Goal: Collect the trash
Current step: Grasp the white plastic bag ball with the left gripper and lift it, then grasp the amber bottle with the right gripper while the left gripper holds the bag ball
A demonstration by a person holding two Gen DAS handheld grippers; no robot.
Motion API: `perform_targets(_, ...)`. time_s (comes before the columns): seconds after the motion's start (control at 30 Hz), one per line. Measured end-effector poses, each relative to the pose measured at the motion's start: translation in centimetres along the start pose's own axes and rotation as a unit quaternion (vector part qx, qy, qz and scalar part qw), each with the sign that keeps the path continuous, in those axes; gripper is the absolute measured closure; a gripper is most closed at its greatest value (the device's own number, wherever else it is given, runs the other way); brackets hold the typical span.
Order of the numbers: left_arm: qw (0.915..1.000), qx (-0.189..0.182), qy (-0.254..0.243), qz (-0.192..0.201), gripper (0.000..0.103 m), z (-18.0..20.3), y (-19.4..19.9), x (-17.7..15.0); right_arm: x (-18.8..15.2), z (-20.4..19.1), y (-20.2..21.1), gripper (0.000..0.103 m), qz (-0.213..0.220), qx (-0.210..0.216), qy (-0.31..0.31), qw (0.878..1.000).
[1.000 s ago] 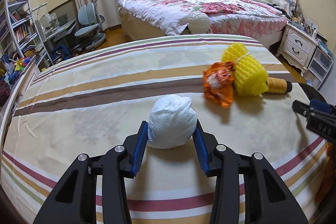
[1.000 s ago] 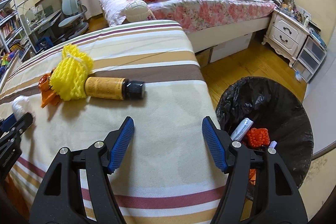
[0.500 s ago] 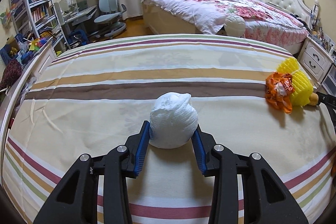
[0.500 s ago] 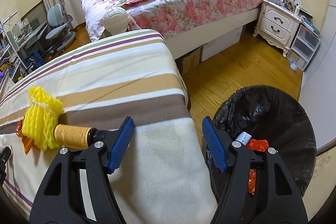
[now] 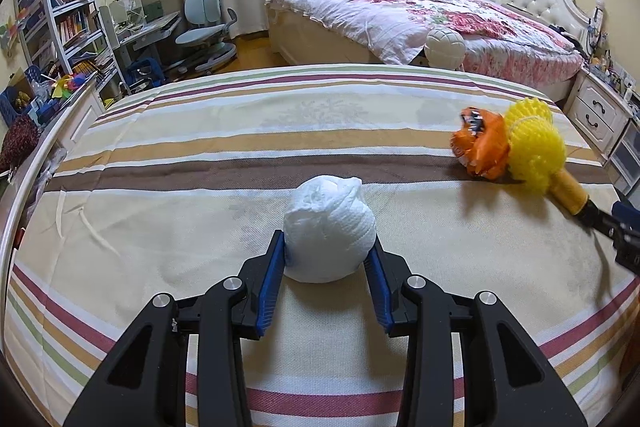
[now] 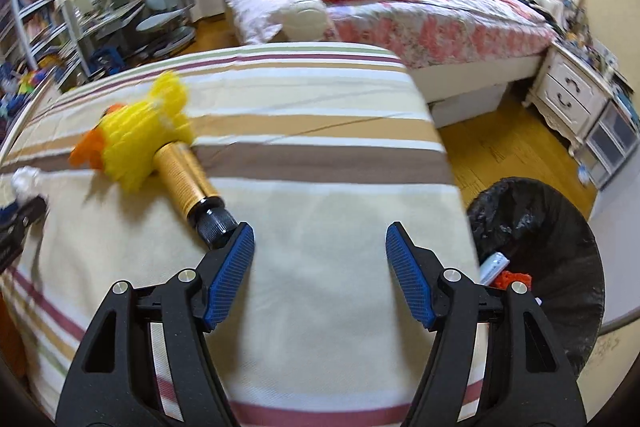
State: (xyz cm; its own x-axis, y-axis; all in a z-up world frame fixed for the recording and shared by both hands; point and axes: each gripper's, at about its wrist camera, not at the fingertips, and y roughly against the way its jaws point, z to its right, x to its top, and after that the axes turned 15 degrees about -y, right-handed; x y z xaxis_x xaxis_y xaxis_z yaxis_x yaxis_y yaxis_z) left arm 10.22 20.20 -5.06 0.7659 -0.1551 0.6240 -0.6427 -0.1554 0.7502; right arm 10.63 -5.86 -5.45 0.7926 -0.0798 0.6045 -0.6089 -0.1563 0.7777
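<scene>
Left wrist view: no legible writing; the bottle (image 5: pixel 567 190) label print is too small to read. Left gripper (image 5: pixel 330 263) jaws have just been closing, blue pads now pressed on both sides of a crumpled white tissue ball (image 5: pixel 329 229) mid-bedspread (image 5: pixel 200 155). Right gripper (image 6: pixel 320 267) stands wide, nothing between its jaws; its left finger sits beside the bottle's black cap near the bedspread's right edge. Yellow foam net (image 6: pixel 140 135) and orange wrapper (image 5: pixel 482 147) lie against the bottle. Black-lined bin (image 6: pixel 560 227) sits on the floor.

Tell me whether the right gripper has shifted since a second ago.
Yes. The right gripper has swung left across the striped bed toward the bottle, whose cap now meets its left finger; the trash bin sits further right. Its jaws stand open.
</scene>
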Motion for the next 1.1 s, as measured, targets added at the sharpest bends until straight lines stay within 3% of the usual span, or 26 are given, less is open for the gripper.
perform_targets(0.43,0.9998,-0.014,0.013,0.002,0.064,-1.2,0.3,-0.9,-2.5,-3.8,1.3,0.036,-0.008,0.026,0.045,0.999)
perform_targets(0.57,0.9996,-0.021,0.021,0.003,0.060,-1.8,0.4,-1.2,-2.9,-3.9,1.5,0.036,-0.008,0.028,0.042,0.999)
perform_targets(0.7,0.9985,-0.028,0.047,0.006,0.046,-2.7,0.5,-1.4,-2.8,-4.1,1.5,0.036,-0.009,0.028,0.039,0.999)
perform_targets(0.87,0.9979,-0.029,0.059,0.004,0.044,-3.2,0.6,-1.7,-2.9,-5.2,1.4,0.036,-0.009,0.034,0.046,0.998)
perform_targets(1.1,0.9994,-0.011,0.031,0.009,0.044,-2.0,0.8,-1.3,-2.3,-6.5,1.0,0.036,-0.006,0.050,0.032,0.998)
